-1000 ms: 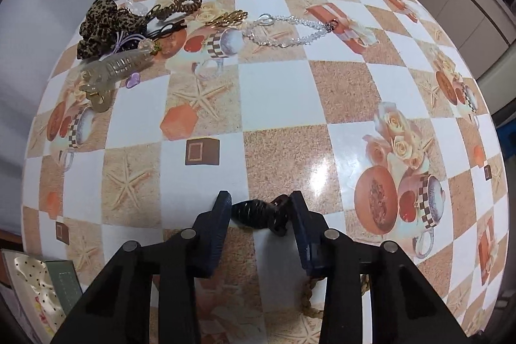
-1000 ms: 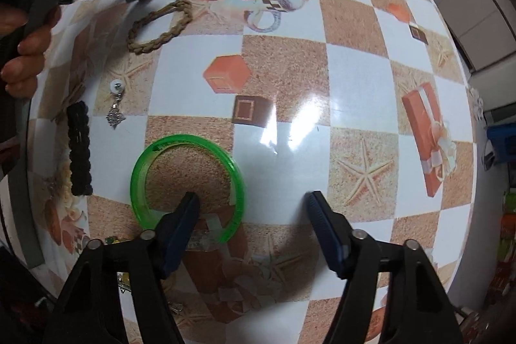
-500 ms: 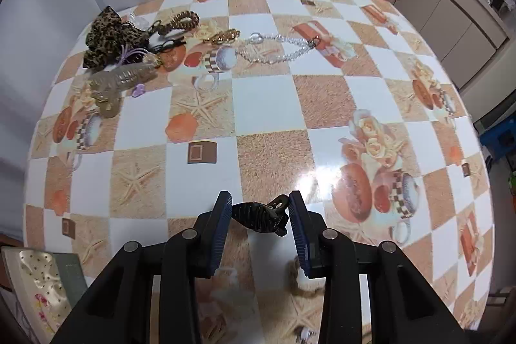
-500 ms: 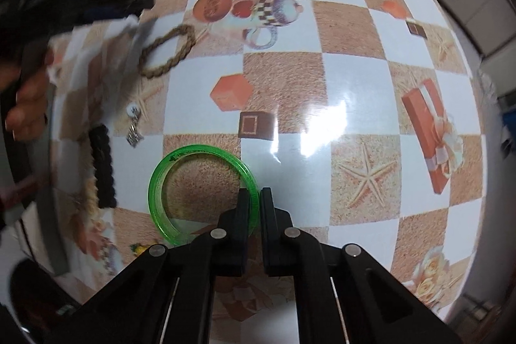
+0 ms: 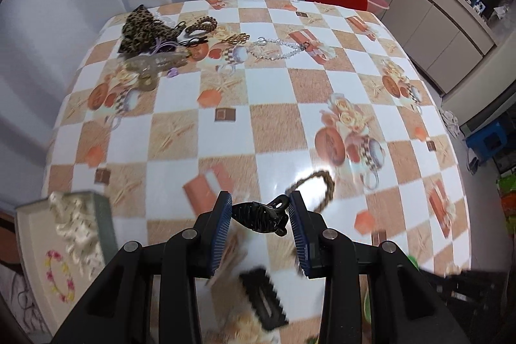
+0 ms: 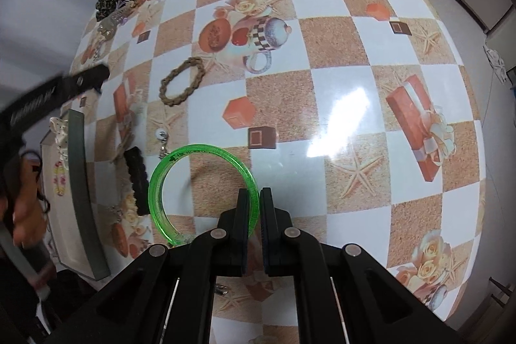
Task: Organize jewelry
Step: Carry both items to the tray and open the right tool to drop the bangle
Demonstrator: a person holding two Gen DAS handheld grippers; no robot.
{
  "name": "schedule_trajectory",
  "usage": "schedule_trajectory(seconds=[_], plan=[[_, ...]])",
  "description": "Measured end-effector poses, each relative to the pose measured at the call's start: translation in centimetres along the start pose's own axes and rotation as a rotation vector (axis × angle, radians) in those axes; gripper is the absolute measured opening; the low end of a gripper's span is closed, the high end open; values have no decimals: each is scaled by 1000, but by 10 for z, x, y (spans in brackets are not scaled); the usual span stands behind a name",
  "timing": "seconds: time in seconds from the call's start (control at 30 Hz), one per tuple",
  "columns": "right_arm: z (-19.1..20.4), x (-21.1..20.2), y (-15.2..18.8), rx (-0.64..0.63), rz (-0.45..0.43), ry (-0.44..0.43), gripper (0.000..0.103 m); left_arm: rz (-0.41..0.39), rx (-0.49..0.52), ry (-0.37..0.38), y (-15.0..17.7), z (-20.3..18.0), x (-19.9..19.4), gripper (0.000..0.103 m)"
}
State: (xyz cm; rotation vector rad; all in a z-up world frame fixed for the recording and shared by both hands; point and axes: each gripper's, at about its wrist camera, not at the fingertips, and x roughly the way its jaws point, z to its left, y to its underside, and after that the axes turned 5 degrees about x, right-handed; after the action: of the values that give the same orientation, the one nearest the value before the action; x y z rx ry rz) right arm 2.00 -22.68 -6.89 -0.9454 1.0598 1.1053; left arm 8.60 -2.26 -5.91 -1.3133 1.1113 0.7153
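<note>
The left gripper (image 5: pixel 260 223) has its fingers closed on a black claw hair clip (image 5: pixel 260 216), which spans the gap between the two pads and hangs clear above the table (image 5: pixel 274 124). The right gripper (image 6: pixel 254 208) has its fingers pinched narrow on the rim of a green bangle (image 6: pixel 167 170); most of the ring juts out to the left of the fingers, over the table.

The clip looks to be gripped at its ends, a ribbed and curved shape, so a tilt or a quick swing could let it twist or pop out. The bangle is hard, slick plastic held at one thin spot on its rim, so it could pivot in the grip or slide free and roll off the table.

Just left of the bangle lie a black ribbed hair piece (image 6: pixel 137 179) and a small charm pendant (image 6: pixel 161 139); a braided brown bracelet (image 6: pixel 182 86) lies further out. An open box (image 6: pixel 75 199) with a pale lining sits at the table's left edge, probably the destination. At the far corner a leopard-print scrunchie (image 5: pixel 142 24), a clear claw clip (image 5: pixel 151 66) and a silver chain (image 5: pixel 277 49) remain in a cluster.
</note>
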Motion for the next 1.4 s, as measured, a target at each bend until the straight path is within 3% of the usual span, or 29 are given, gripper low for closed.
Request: schedule_trajectory(seconds=[0.43, 0.87, 1.4], plan=[[70, -21, 5, -121, -25, -26, 7, -24, -103, -39, 57, 57, -61, 41], [175, -14, 21, -348, 2, -61, 7, -29, -305, -130, 131, 137, -98, 41], [314, 44, 25, -562, 74, -128, 7, 36, -520, -241, 209, 216, -75, 41]])
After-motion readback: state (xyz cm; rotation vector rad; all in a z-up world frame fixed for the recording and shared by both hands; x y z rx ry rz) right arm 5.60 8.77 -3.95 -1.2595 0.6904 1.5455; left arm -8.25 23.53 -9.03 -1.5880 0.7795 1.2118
